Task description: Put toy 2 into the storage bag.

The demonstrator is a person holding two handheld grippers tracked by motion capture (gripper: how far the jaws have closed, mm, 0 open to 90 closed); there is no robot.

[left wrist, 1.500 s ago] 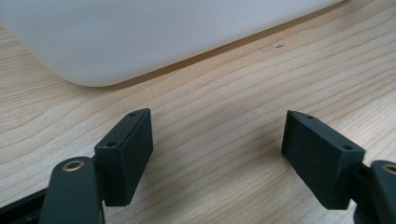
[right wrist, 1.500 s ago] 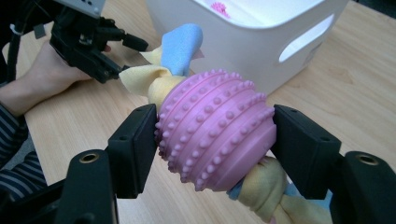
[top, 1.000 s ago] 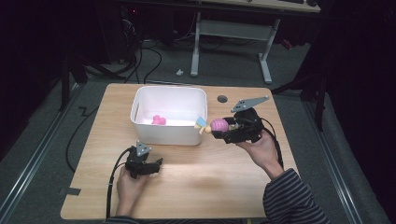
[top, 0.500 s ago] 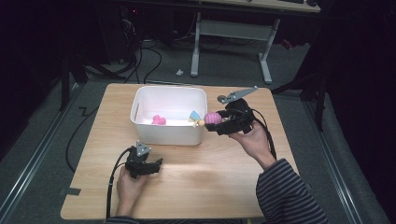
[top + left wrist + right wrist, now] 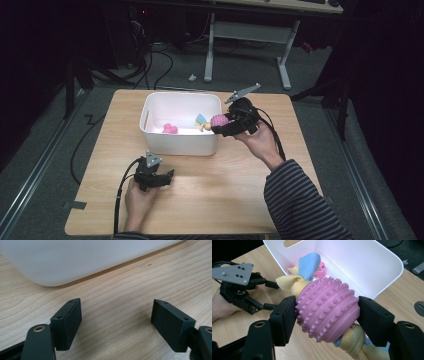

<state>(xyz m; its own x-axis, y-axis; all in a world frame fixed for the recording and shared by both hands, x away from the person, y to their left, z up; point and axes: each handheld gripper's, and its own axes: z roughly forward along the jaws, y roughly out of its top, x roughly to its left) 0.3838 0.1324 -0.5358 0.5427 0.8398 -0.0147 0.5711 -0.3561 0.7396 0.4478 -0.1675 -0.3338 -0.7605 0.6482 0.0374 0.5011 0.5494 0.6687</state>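
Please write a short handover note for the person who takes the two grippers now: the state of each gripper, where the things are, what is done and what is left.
Right gripper: shut on the pink knobbly toy, held over the white bin's right rim.
Left gripper: open, empty, resting on the table in front of the bin.
Done: one small pink thing lies in the bin.
Left: probably lower the toy into the bin and release.

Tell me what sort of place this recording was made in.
Probably a lab or workshop set up for recording, not a home. A lone wooden table stands on a grey floor with loose cables trailing behind it, a metal-legged desk frame sits beyond, and the surroundings are dark.
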